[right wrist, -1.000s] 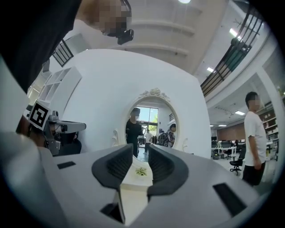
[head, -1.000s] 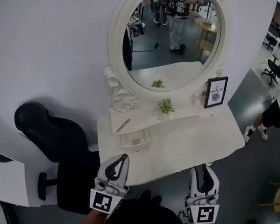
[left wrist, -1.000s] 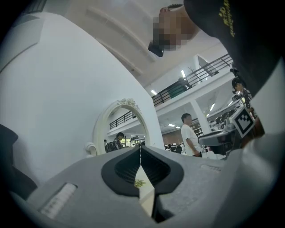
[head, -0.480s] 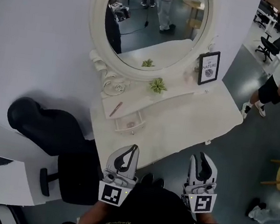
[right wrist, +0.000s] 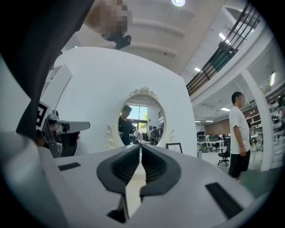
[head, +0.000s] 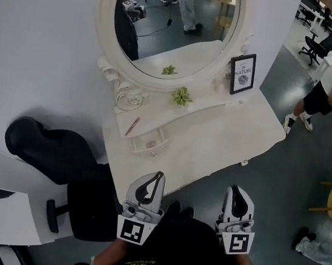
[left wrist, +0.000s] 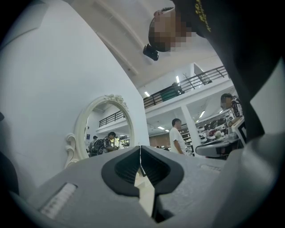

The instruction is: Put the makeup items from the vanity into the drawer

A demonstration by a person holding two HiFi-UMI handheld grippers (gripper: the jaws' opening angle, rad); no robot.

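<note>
Black chair sits off the white vanity's left edge. A pink makeup stick lies on the left end of the vanity's shelf, with the little drawer pulled open just below it. The left gripper hangs off the front edge, fingers pinched together, empty. The right gripper is alongside it, also off the front edge, jaws closing to a sliver with nothing between them.
</note>
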